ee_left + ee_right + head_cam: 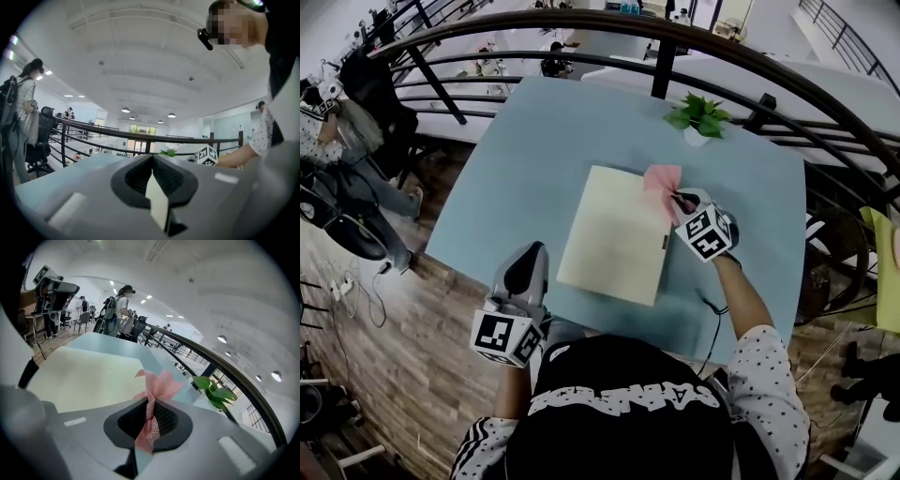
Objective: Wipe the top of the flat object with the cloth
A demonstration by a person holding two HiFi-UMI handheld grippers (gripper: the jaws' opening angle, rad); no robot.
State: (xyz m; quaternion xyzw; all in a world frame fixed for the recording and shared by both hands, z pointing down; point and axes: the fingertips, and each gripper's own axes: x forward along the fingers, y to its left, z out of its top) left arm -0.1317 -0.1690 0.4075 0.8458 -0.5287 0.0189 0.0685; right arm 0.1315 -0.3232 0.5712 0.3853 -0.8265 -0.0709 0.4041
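Observation:
A flat cream board (614,234) lies on the light blue table (534,141). A pink cloth (662,186) rests over the board's far right corner, pinched in my right gripper (680,202), which is shut on it. In the right gripper view the pink cloth (152,401) runs between the closed jaws and fans out over the cream board (89,376). My left gripper (532,255) hovers over the table's near left edge, away from the board, jaws shut with nothing between them. The left gripper (151,161) points level across the table toward the railing.
A small potted plant (699,117) stands at the table's far edge, just beyond the cloth. A curved black railing (694,42) runs behind the table. A person with a backpack (117,310) stands off to the left, near chairs.

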